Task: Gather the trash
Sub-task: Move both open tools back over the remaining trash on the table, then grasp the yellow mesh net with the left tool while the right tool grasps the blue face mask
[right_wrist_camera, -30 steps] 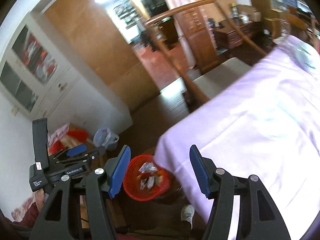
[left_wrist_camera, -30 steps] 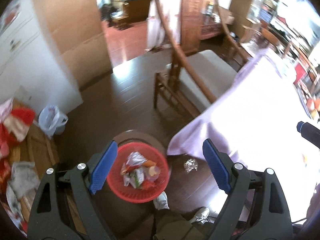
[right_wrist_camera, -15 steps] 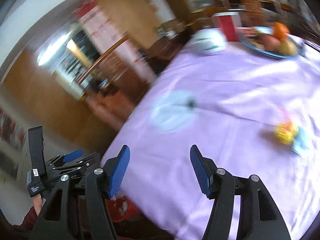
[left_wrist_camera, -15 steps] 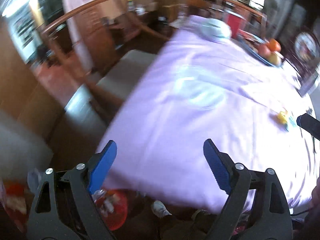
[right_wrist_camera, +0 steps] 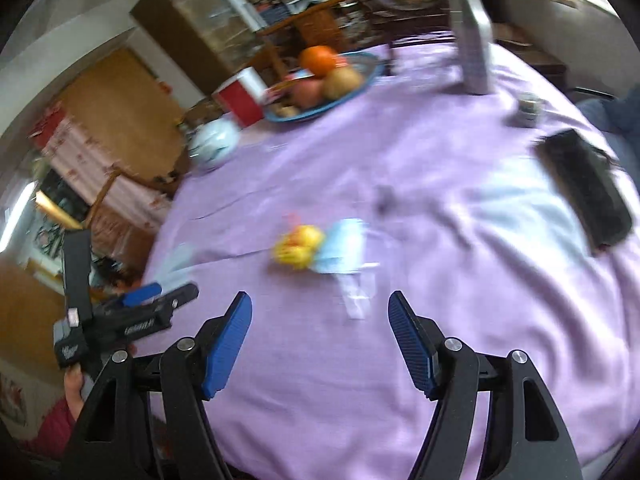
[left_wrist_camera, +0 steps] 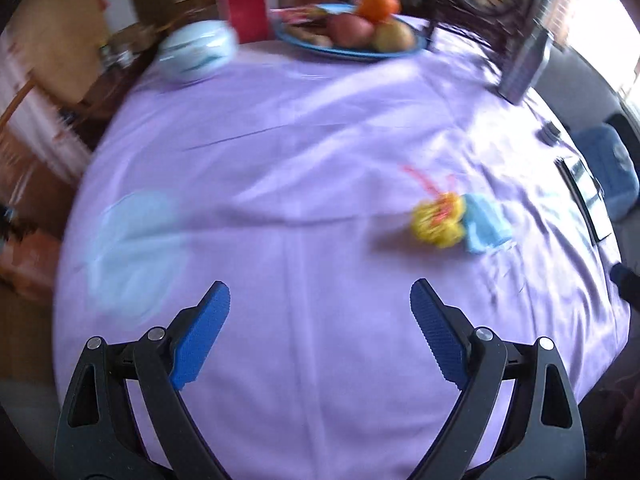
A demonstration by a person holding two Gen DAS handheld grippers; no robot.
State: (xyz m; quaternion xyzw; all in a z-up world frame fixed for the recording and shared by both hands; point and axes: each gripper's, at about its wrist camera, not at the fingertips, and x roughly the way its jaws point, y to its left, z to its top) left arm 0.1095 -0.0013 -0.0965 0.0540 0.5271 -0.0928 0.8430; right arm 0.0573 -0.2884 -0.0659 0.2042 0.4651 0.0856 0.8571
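Both views have swung away from the red basket on the floor, seen a second ago, and now look down onto the lilac-clothed surface (left_wrist_camera: 320, 140). On it, right of centre in the left wrist view, lies the trash: a crumpled yellow wrapper (left_wrist_camera: 438, 220) with thin red streaks across it, touching a pale blue crumpled packet (left_wrist_camera: 484, 222) on its right; both are blurred, so no print can be read. The right wrist view shows the same pair, yellow wrapper (right_wrist_camera: 298, 248) and blue packet (right_wrist_camera: 344, 250), with a clear, flat scrap of plastic (right_wrist_camera: 356, 300) just nearer the camera. The left hand-held gripper (left_wrist_camera: 320, 308) has its blue pads spread wide with only cloth between them, well short of the trash. The right hand-held gripper (right_wrist_camera: 320, 316) also stands wide and empty, the plastic scrap lying beyond its tips. At the far edge sit a blue plate of fruit (left_wrist_camera: 352, 50), a red box (left_wrist_camera: 248, 8) and a white bowl-like object (left_wrist_camera: 196, 54).
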